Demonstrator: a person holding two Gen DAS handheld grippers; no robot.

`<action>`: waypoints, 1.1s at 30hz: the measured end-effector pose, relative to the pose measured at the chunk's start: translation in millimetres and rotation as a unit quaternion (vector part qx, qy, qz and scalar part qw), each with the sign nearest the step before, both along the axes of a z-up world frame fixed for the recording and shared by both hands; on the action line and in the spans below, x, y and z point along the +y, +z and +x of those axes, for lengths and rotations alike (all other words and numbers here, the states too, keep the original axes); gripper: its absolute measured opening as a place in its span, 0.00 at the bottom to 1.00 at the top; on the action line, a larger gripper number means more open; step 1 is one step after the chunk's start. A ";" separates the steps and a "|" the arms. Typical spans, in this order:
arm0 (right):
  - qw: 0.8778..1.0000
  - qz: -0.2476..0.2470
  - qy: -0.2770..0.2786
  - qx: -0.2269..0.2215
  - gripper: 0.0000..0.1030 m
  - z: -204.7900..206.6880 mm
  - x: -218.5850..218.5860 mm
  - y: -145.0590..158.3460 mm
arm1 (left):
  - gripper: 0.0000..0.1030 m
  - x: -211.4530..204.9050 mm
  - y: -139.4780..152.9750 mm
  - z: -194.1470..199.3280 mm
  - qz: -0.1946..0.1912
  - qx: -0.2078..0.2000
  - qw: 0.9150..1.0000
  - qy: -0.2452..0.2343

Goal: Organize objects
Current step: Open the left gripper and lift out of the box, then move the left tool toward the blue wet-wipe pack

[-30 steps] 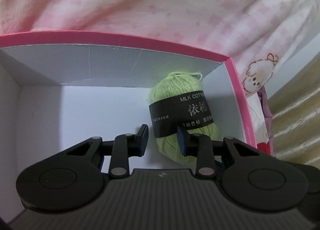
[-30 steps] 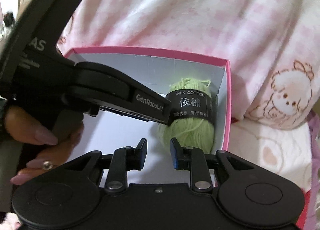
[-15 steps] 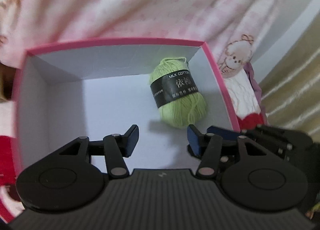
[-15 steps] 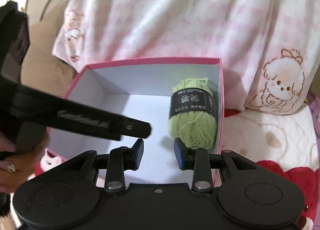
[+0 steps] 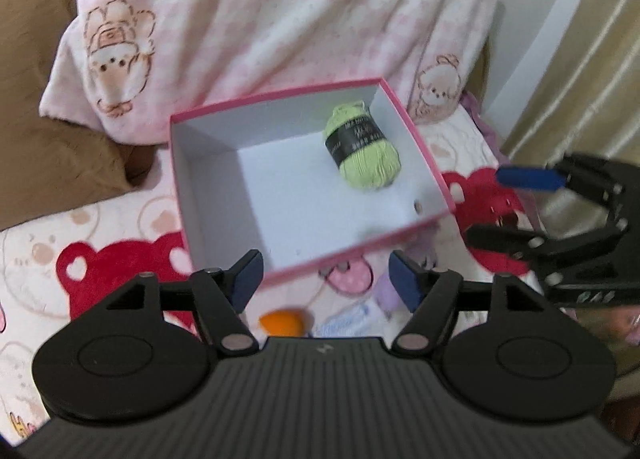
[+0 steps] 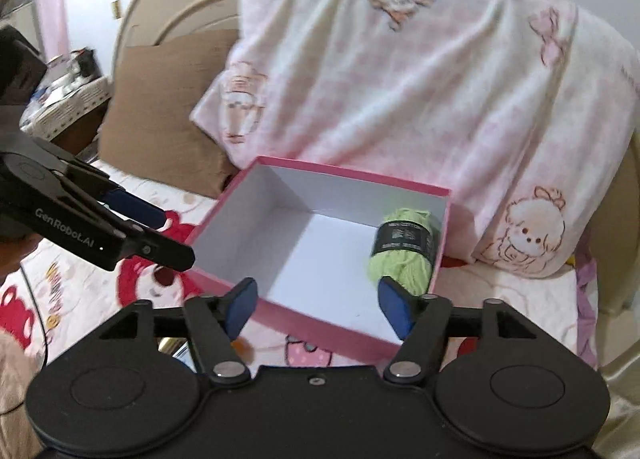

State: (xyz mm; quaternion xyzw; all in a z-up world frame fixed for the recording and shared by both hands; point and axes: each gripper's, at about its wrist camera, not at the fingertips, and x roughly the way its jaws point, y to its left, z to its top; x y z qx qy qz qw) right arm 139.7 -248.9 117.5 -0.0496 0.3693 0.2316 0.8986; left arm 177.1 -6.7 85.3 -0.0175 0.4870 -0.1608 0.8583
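Observation:
A pink box with a white inside [image 5: 208, 195] [image 6: 320, 329] stands open on the bed. A light green yarn ball with a black label [image 5: 362, 149] [image 6: 404, 249] lies in its far right corner. My left gripper [image 5: 326, 281] is open and empty, above the box's near edge; it also shows at the left of the right wrist view [image 6: 160, 235]. My right gripper [image 6: 316, 305] is open and empty, above the box's near rim; it shows at the right of the left wrist view [image 5: 508, 207].
A pink-and-white blanket with bear prints [image 6: 400, 79] is heaped behind the box. A brown pillow [image 6: 160, 111] lies at the back left. An orange object [image 5: 280, 323] and a pale purple object [image 5: 388, 293] lie on the printed bed cover [image 5: 100, 271] in front of the box.
Both grippers have pulled back and up out of the box and opened wider. The yarn ball stays in the box's corner.

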 end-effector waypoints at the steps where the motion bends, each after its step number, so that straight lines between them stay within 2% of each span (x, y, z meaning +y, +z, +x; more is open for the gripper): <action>1: 1.000 0.003 0.011 0.002 0.71 -8.0 0.5 6.0 | 0.71 3.7 -0.2 -6.3 0.001 0.003 1.000 -0.002; 5: 0.998 0.043 0.033 0.022 0.73 -26.4 2.6 11.2 | 0.74 15.5 -9.1 -27.8 0.018 0.006 1.000 0.002; 9: 0.995 0.072 0.042 0.058 0.74 -38.1 9.4 -2.5 | 0.75 25.2 -23.3 -49.3 0.028 0.000 0.999 0.018; 13: 0.991 0.073 0.050 0.103 0.74 -51.8 23.6 -23.7 | 0.75 34.2 -39.6 -56.9 0.013 0.013 0.999 0.026; 18: 0.983 0.095 0.046 0.152 0.74 -62.4 36.1 -55.7 | 0.75 38.3 -60.6 -68.2 0.005 0.029 0.999 0.022; 24: 0.972 0.137 0.034 0.189 0.74 -75.2 53.9 -93.3 | 0.75 55.7 -93.3 -82.8 -0.036 0.053 0.998 0.027; 26: 0.970 0.143 0.033 0.196 0.74 -78.2 60.1 -102.1 | 0.75 60.5 -104.8 -86.6 -0.039 0.056 0.997 0.030; 29: 0.970 0.126 0.035 0.203 0.74 -80.2 74.5 -119.1 | 0.75 66.8 -122.4 -92.6 -0.044 0.051 0.997 0.030; 33: 0.988 0.041 0.035 0.148 0.74 -89.9 101.3 -138.4 | 0.71 72.1 -148.8 -95.7 -0.035 0.047 0.997 0.043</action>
